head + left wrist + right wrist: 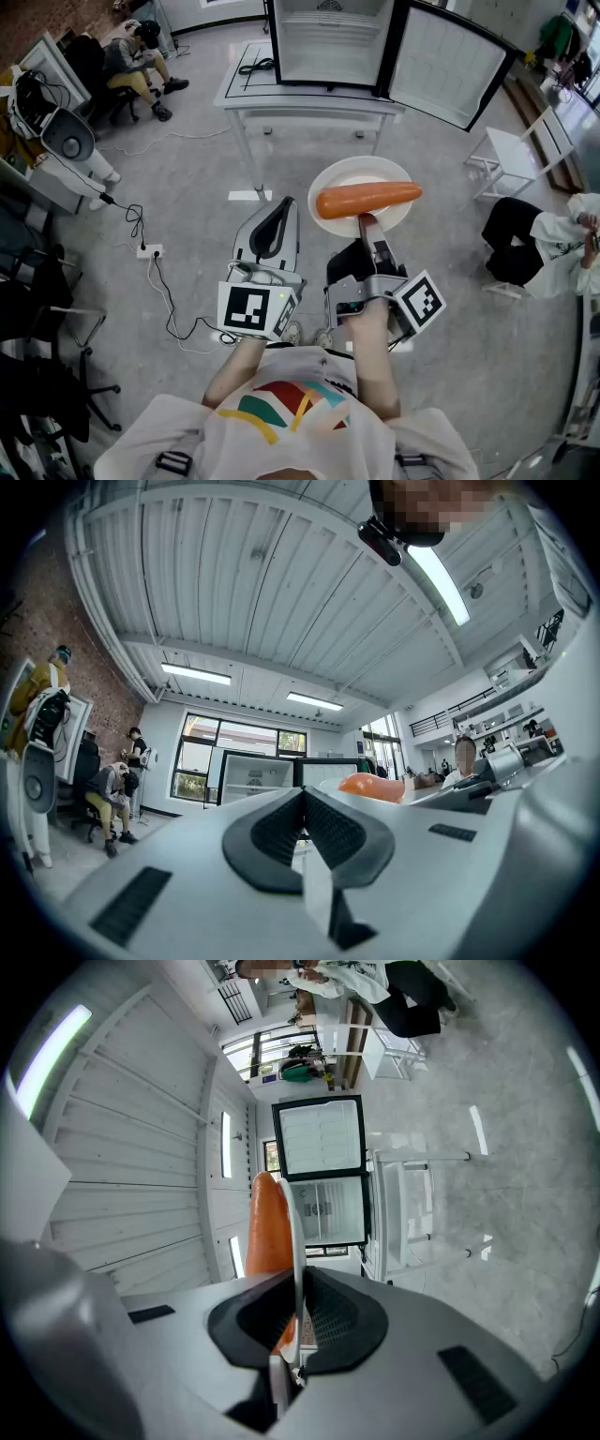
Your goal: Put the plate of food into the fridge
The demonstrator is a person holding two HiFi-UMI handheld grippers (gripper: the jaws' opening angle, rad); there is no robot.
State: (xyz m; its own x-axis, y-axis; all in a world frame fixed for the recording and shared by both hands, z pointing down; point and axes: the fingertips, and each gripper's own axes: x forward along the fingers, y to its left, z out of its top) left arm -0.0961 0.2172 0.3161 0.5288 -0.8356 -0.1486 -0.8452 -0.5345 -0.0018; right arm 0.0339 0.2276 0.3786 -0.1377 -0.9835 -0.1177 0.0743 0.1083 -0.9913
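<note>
A white plate (339, 180) carries one big orange carrot (367, 198) and is held in the air in front of me. My right gripper (367, 223) is shut on the plate's near rim; in the right gripper view the rim (296, 1241) runs edge-on between the black pads with the carrot (267, 1232) on its left. My left gripper (272, 217) is shut and empty, held beside the plate; its view shows the jaws (302, 803) pressed together, the carrot (372, 786) past them. The white fridge (328, 42) stands ahead on a table, its door (452, 64) swung open to the right, its inside bare.
The fridge sits on a white table (246, 92). A white chair (511, 155) and a seated person (548, 239) are at the right. Another person (136, 58) sits far left by equipment (66, 136). A power strip (149, 250) with cables lies on the grey floor.
</note>
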